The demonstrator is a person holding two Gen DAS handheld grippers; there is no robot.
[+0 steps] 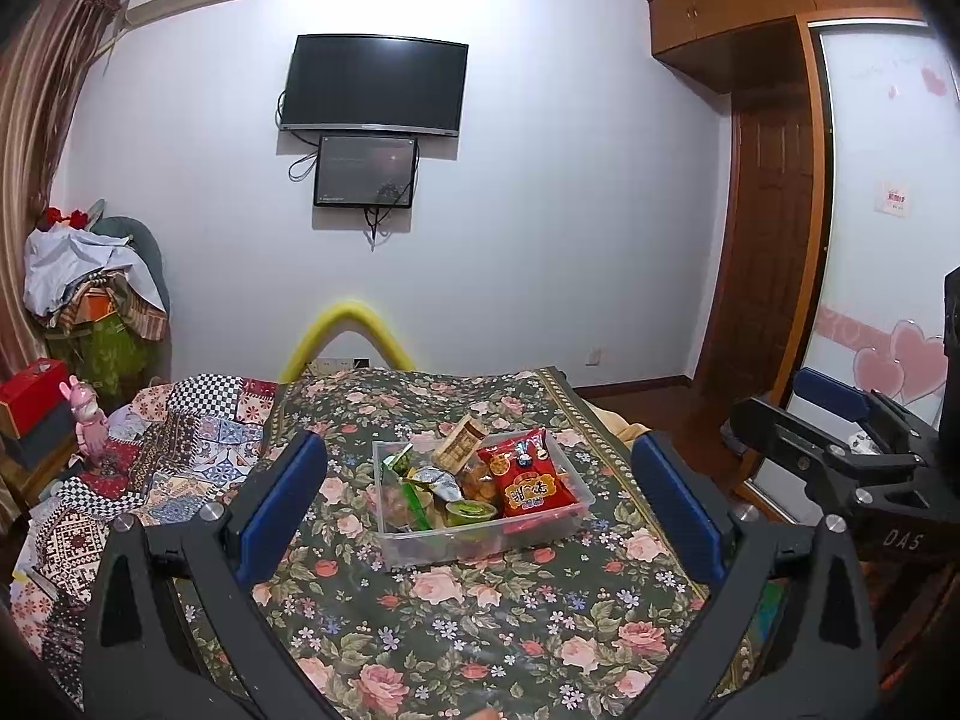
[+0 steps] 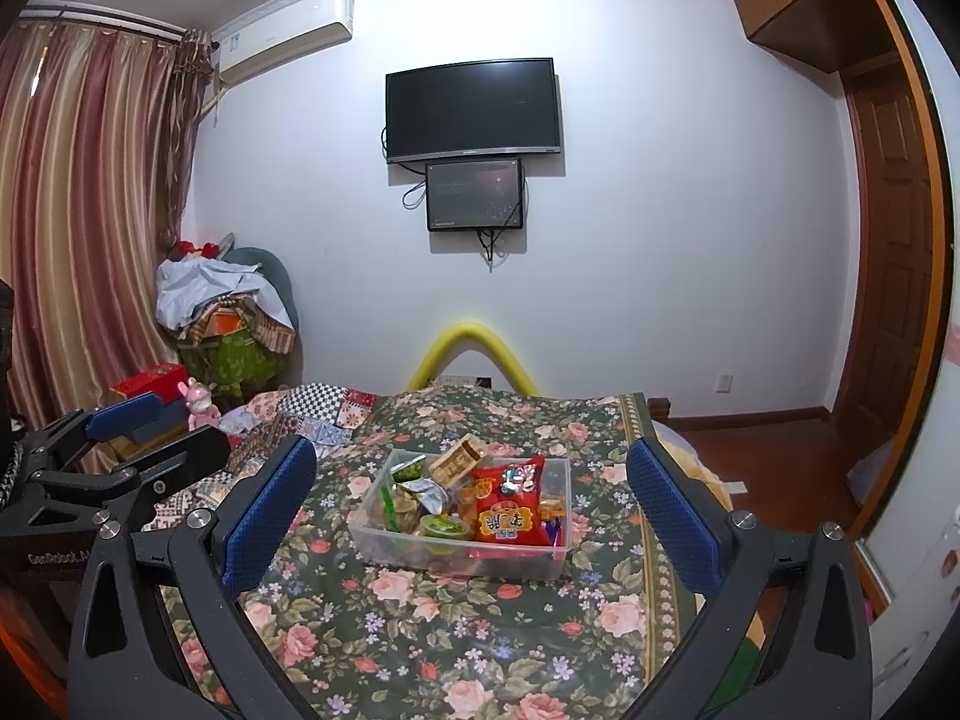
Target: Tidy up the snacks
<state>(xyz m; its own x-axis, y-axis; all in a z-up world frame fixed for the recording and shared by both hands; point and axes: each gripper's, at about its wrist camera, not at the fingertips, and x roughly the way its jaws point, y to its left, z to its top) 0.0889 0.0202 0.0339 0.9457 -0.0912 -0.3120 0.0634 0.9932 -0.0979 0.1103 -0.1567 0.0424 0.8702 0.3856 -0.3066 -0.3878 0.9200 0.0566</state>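
A clear plastic box (image 1: 420,543) (image 2: 543,564) stands on the floral cloth, filled with snacks. A red snack bag (image 1: 528,477) (image 2: 510,504) leans at its right side, a tan patterned packet (image 1: 459,443) (image 2: 456,457) sticks up behind, and green and silver packets (image 1: 420,480) (image 2: 414,495) lie at the left. My left gripper (image 1: 480,498) is open and empty, held back from the box. My right gripper (image 2: 474,501) is open and empty too, also short of the box. Each gripper shows at the side of the other's view: the right one (image 1: 840,426) and the left one (image 2: 126,438).
The floral cloth (image 1: 420,630) covers a table with its right edge near a wooden floor (image 2: 750,450). A patchwork quilt (image 1: 150,450) lies left. A yellow foam arch (image 1: 348,330) stands behind. A cluttered pile (image 2: 228,312) and curtain (image 2: 78,210) are at the left.
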